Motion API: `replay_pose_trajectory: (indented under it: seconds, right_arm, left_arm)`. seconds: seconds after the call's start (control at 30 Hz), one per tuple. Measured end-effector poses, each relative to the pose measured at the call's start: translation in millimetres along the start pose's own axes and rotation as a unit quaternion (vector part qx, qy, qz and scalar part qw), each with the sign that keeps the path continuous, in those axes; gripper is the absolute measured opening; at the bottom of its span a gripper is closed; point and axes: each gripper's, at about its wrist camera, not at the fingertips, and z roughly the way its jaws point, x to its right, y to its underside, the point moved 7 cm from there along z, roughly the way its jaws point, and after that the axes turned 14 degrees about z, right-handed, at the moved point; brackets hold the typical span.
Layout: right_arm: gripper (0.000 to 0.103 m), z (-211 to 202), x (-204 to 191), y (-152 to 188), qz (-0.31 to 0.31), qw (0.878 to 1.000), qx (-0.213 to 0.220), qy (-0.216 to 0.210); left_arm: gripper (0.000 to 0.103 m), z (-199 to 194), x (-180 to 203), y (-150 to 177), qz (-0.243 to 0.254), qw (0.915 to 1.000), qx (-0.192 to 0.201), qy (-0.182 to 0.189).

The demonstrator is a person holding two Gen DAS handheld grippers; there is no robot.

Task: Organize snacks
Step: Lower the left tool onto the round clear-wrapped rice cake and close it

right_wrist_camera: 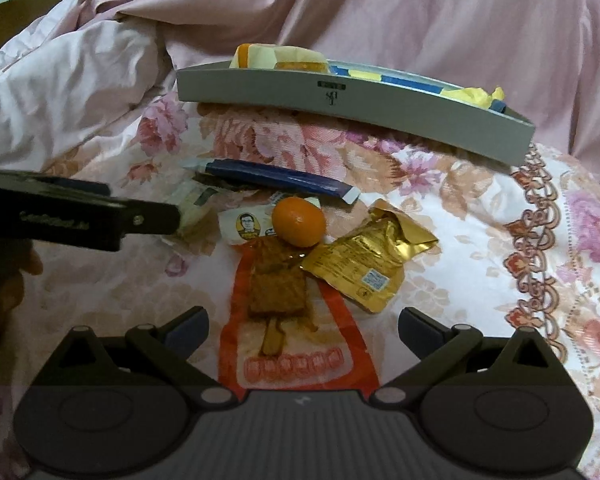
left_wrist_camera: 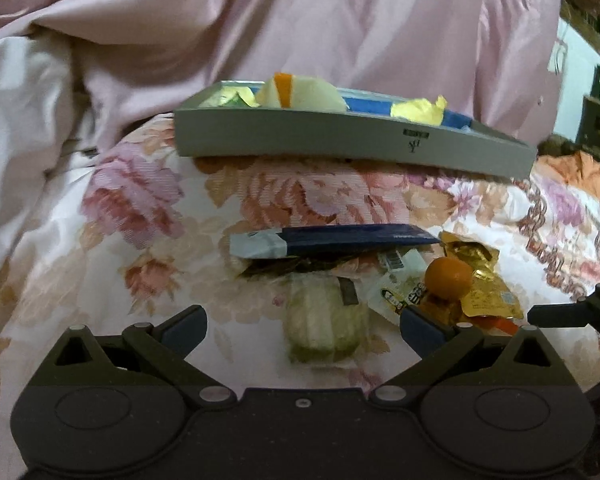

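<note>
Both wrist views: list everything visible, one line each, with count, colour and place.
tray: 1, grey, far side of the bedspread, holding yellow, white and orange snacks
small orange: 1, orange, middle of the loose pile
gold packet: 1, gold, right of the orange
dark blue packet: 1, dark blue, behind the orange
orange packet: 1, orange-red, before the right gripper
pale green packet: 1, before the left gripper
bedspread: 1, floral pink
left gripper: open
right gripper: open
</note>
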Motion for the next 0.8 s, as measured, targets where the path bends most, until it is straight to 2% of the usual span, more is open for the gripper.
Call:
replay_pose_trajectory:
  seconds: [0.13, 0.3, 0.47, 0.5, 0.53, 0.8]
  right_arm:
    - [0.103, 8.6, -1.9, 1.8, -0.005, 1.0, -0.008, -0.008]
    - [0.103, 16.0, 1.0, 4.5, 0.003, 1.0, -0.018, -0.013]
    - [0.103, 20.9, 0.4, 3.3, -0.006, 1.0, -0.019, -0.013]
    - [0.102, 20.5, 0.3, 3.3, -0.006, 1.0, -0.017, -0.013]
    - [0.101, 20.1, 0.2, 3.5, -0.006, 1.0, -0.016, -0.012]
    - [0.082, 13.5, 1.5, 5.4, 0.003, 1.0, -0.009, -0.002]
  left_arm:
    - [0.102, 16.8, 4.1, -2.2, 0.013, 0.9997, -0.022, 0.003]
    - [0.093, 26.9, 10.7, -4.3, 0.026, 0.9991, -0.032, 0.009]
    - [0.069, 27.4, 13.1, -5.3, 0.025, 0.999, -0.035, 0.008]
    - [0.06, 26.6, 12.7, -5.0, 0.024, 0.9991, -0.035, 0.006]
    - [0.055, 25.8, 12.4, -4.6, 0.023, 0.9991, -0.036, 0.006]
    - [0.052, 9.9, 5.5, 8.1, 0.001, 0.9988, -0.048, 0.002]
